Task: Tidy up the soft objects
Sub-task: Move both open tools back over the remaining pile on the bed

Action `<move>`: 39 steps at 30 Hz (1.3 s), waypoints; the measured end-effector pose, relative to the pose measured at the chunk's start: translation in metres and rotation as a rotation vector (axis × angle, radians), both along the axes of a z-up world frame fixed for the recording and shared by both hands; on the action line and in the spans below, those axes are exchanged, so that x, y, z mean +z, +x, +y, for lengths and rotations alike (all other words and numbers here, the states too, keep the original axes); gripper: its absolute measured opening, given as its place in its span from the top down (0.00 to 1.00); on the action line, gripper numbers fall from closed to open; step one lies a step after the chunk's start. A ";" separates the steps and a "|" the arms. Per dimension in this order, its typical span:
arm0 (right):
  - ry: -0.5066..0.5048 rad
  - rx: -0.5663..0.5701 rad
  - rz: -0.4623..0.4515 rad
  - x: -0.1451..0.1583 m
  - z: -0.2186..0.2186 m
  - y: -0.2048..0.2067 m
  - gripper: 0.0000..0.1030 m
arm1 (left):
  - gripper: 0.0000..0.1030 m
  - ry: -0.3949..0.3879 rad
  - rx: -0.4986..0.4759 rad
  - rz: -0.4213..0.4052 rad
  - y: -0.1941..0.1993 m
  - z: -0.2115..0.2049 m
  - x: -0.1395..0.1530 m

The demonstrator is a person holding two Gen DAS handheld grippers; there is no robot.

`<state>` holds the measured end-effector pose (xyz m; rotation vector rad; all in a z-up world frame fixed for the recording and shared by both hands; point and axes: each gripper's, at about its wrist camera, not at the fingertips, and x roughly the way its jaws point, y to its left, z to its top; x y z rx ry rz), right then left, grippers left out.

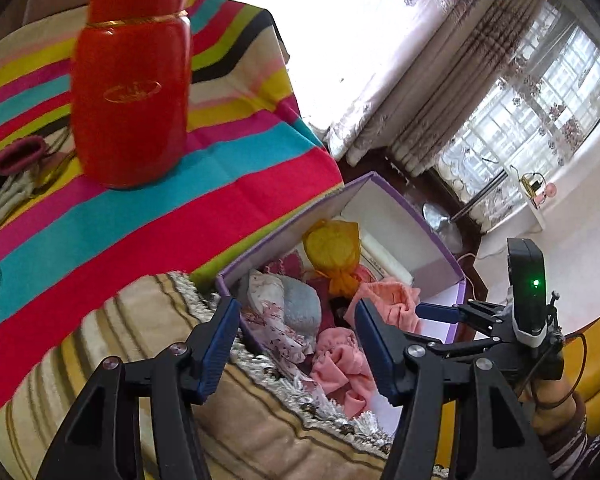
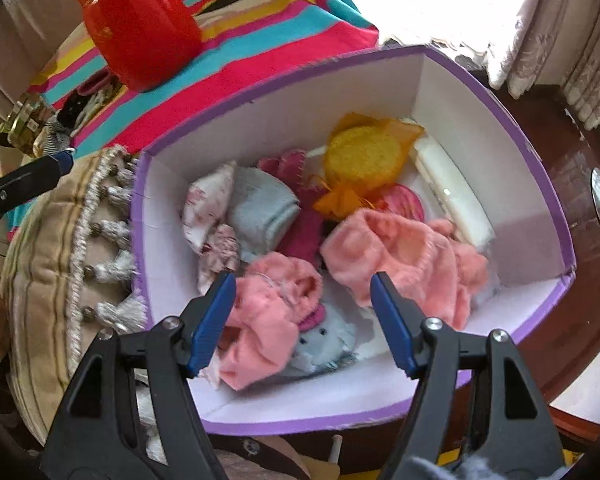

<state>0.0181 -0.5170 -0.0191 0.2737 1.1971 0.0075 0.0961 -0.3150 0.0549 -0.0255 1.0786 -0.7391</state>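
Note:
A purple box (image 2: 556, 216) with white inner walls holds several soft things: pink fluffy cloths (image 2: 404, 252), a yellow mesh pouch (image 2: 364, 156), a grey-blue folded cloth (image 2: 260, 208), a floral cloth (image 2: 204, 204) and a small blue plush toy (image 2: 324, 344). My right gripper (image 2: 303, 280) hovers open over the pink cloths, with nothing pinched. My left gripper (image 1: 296, 308) is open too, above the box's near corner (image 1: 228, 280) and the floral cloth (image 1: 268, 312), with nothing between its fingers. The right gripper's blue fingertip (image 1: 440, 312) shows over the box's far side.
A red thermos flask (image 1: 132, 92) stands on a bright striped cloth (image 1: 180, 216) beside the box. A beige fringed cushion (image 2: 60, 248) lies against the box's left wall. Small fabric items (image 1: 16, 160) lie on the striped cloth. Curtains (image 1: 440, 92) and a window are behind.

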 end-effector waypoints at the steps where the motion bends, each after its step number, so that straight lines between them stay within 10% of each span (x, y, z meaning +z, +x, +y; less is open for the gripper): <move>1: 0.002 0.007 -0.007 0.002 0.003 0.002 0.29 | 0.41 -0.004 0.007 -0.009 0.000 0.004 0.002; 25: -0.003 0.347 -0.162 0.054 0.157 0.089 0.29 | 0.41 -0.128 0.627 -0.058 0.041 0.261 0.002; 39: -0.028 0.460 -0.221 0.059 0.251 0.154 0.29 | 0.42 -0.084 0.806 -0.132 0.084 0.359 0.001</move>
